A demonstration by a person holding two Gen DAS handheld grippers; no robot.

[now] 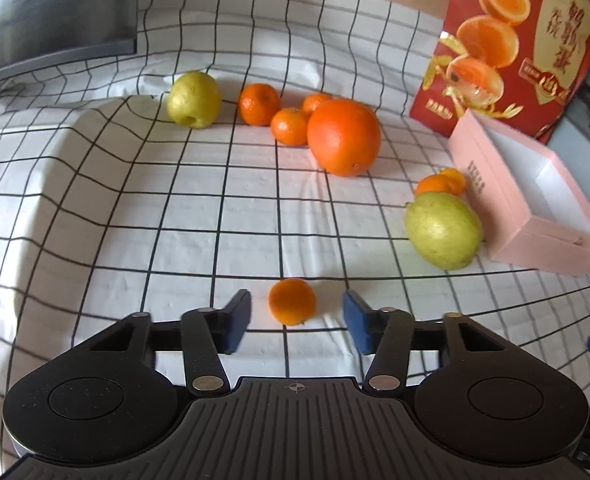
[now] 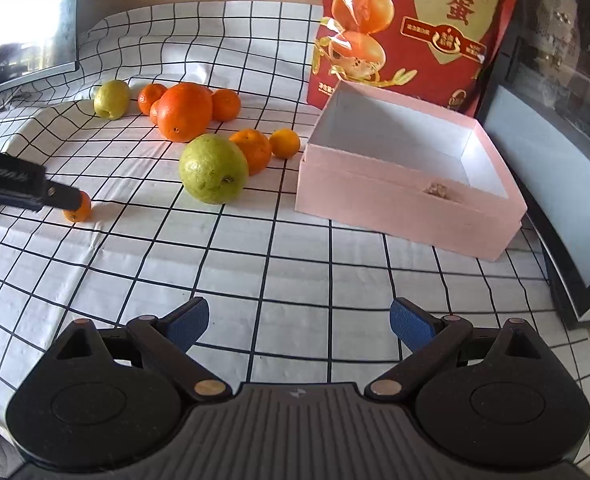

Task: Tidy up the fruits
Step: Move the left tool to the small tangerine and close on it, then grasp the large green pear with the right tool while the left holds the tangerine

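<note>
One small mandarin (image 1: 291, 301) sits between your left gripper (image 1: 297, 322)'s parted jaws, untouched. Your right gripper (image 2: 299, 322) hangs wide apart over the checked cloth (image 2: 255, 248).

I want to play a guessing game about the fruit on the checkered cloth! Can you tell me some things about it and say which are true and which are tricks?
1. The left gripper is open around a small orange. True.
2. The pink box is full of fruit. False: no fruit is in it.
3. The right gripper holds a pear. False: it is open and holds nothing.
4. A big orange sits among smaller ones. True.
5. Two green pears lie on the cloth. True.
</note>
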